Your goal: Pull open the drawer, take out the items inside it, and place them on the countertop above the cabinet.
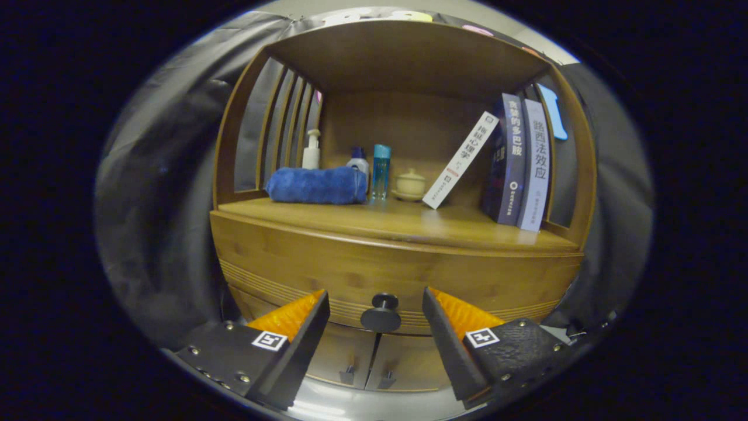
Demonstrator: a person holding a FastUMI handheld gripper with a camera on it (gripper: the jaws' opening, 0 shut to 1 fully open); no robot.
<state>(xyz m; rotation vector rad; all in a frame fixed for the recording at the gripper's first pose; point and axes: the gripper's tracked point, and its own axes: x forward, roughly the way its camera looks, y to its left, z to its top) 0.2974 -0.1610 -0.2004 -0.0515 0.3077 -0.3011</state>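
The gripper (377, 304) is spread wide and holds nothing — the drawer's black knob (381, 314) sits between its orange fingers (289, 316), touching neither. The drawer (327, 269) is closed under the countertop (403, 225), which carries a blue towel (317, 185), bottles (380, 171), a pot (410, 185) and books (517, 161).

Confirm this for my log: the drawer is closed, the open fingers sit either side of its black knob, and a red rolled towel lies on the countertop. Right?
One slip: the rolled towel is blue, not red, as the gripper view shows. The rest holds: the drawer is closed, and the gripper is open with its fingers on either side of the black knob, not touching it.
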